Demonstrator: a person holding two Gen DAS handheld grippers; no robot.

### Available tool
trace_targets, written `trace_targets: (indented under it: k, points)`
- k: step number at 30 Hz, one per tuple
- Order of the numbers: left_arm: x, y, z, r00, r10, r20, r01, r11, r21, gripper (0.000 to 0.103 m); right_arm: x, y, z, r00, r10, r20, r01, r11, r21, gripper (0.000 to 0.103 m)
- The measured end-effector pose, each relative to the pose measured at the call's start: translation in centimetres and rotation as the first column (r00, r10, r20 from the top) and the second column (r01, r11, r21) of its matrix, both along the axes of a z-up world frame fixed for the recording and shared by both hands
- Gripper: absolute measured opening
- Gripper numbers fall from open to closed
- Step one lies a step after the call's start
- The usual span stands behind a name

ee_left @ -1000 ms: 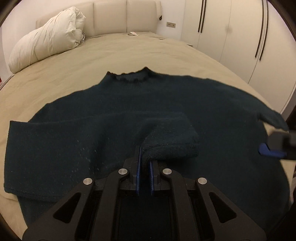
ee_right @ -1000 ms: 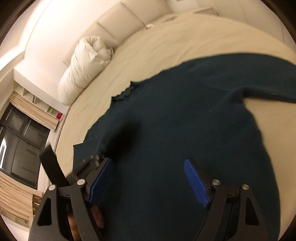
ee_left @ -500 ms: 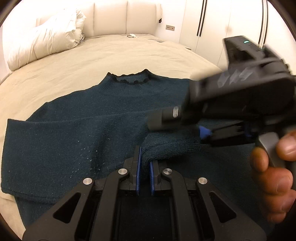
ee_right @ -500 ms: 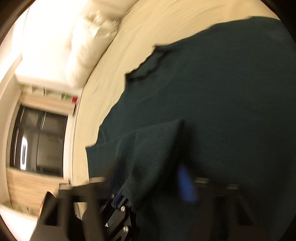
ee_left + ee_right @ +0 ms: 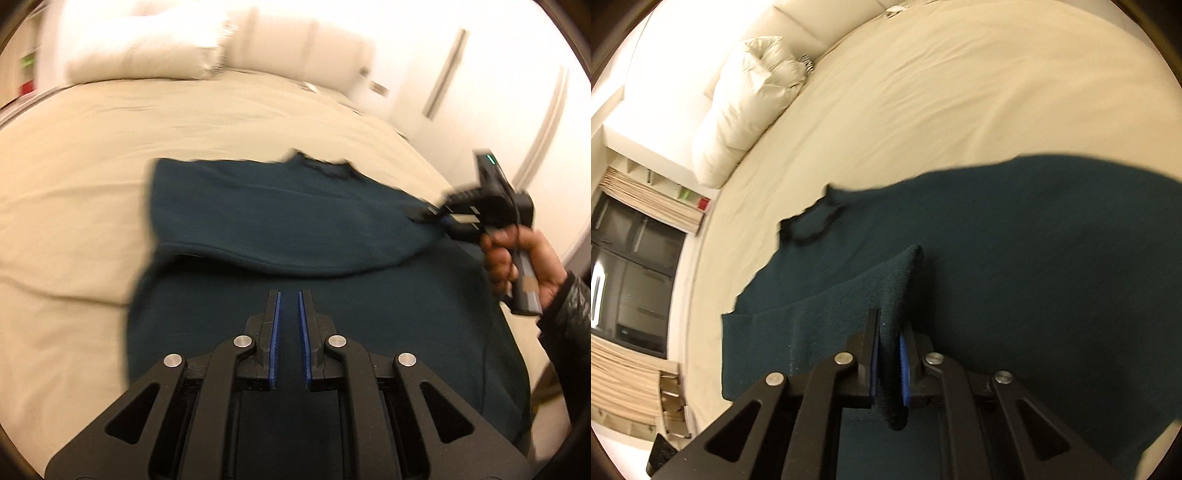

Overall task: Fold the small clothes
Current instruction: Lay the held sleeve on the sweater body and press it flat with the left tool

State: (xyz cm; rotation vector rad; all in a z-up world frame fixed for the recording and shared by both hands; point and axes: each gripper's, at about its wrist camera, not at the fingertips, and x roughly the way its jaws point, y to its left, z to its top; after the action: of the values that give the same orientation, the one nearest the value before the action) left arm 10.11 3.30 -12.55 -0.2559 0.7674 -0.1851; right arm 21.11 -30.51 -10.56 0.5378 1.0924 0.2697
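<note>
A dark teal knit sweater (image 5: 332, 314) lies flat on a beige bed, collar (image 5: 325, 168) at the far side. Its left sleeve (image 5: 266, 225) is folded across the chest. My left gripper (image 5: 289, 295) hovers over the sweater's lower body, its jaws nearly closed with a narrow gap and nothing between them. My right gripper (image 5: 889, 328) is shut on the cuff of that sleeve (image 5: 897, 295) and holds it over the sweater body (image 5: 1052, 266). It also shows in the left wrist view (image 5: 439, 218), held by a hand at the right.
The beige bed (image 5: 92, 184) spreads around the sweater. A white pillow (image 5: 750, 110) lies by the padded headboard (image 5: 306, 44). White wardrobe doors (image 5: 546, 92) stand at the right. A dark window with curtains (image 5: 628, 258) is beyond the bed's left side.
My left gripper has let go of the sleeve cuff and drawn back. My right gripper has closed on the cuff and carried it to the right, across the chest.
</note>
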Motion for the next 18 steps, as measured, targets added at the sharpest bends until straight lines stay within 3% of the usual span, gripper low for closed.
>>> trace_targets:
  k: [3, 7, 10, 15, 18]
  points:
    - [0.5, 3.5, 0.1, 0.992, 0.126, -0.007, -0.126, 0.992, -0.022, 0.009, 0.6, -0.6, -0.3, 1.000, -0.003, -0.001, 0.003, 0.999, -0.040, 0.010]
    - [2.1, 6.6, 1.4, 0.978, 0.208, -0.010, -0.208, 0.978, -0.020, 0.009, 0.9, -0.7, -1.2, 1.000, -0.005, -0.006, 0.005, 0.999, -0.043, 0.010]
    - [4.4, 6.7, 2.9, 0.979, 0.202, 0.014, -0.202, 0.979, -0.009, 0.009, 0.8, -0.6, -1.5, 1.000, 0.001, -0.003, -0.001, 0.998, -0.059, 0.010]
    - [9.7, 3.3, 5.1, 0.988, 0.139, 0.069, -0.144, 0.987, 0.066, 0.009, 0.8, -0.1, -1.6, 1.000, 0.004, -0.002, -0.004, 0.998, -0.067, 0.014]
    - [12.7, 0.4, 3.5, 0.996, 0.084, 0.029, -0.088, 0.978, 0.190, 0.009, 0.4, 0.0, -1.3, 1.000, 0.026, 0.005, -0.025, 0.995, -0.099, 0.014]
